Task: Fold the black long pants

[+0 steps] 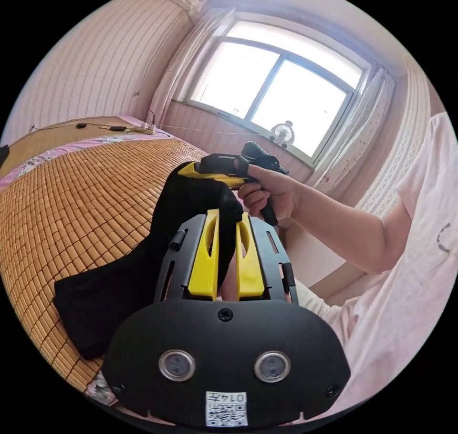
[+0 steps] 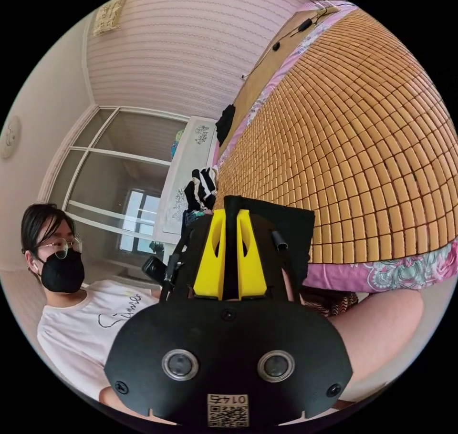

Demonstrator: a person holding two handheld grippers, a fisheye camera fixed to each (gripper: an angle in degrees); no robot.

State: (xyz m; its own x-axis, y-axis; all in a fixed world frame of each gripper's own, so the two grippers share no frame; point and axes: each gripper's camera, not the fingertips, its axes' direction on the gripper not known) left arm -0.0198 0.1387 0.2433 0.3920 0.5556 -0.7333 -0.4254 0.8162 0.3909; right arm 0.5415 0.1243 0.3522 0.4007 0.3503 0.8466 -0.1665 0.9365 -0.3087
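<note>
The black long pants [image 1: 119, 272] hang bunched over the bamboo mat [image 1: 71, 205] of a bed. My left gripper [image 1: 228, 214] is shut on a fold of the black cloth, which runs between its yellow jaws. Just beyond it, a hand holds my right gripper [image 1: 191, 168], also closed on the same cloth. In the right gripper view, my right gripper [image 2: 231, 212] pinches a strip of the black pants [image 2: 291, 233] between its yellow jaws, above the mat's near edge.
The bamboo mat [image 2: 362, 133] covers a bed with a pink flowered sheet [image 2: 396, 272]. A person in a white shirt [image 2: 81, 329] sits beside it. Other dark clothes [image 2: 202, 188] lie at the bed's far edge. A window [image 1: 276, 90] with a small fan [image 1: 282, 132] stands behind.
</note>
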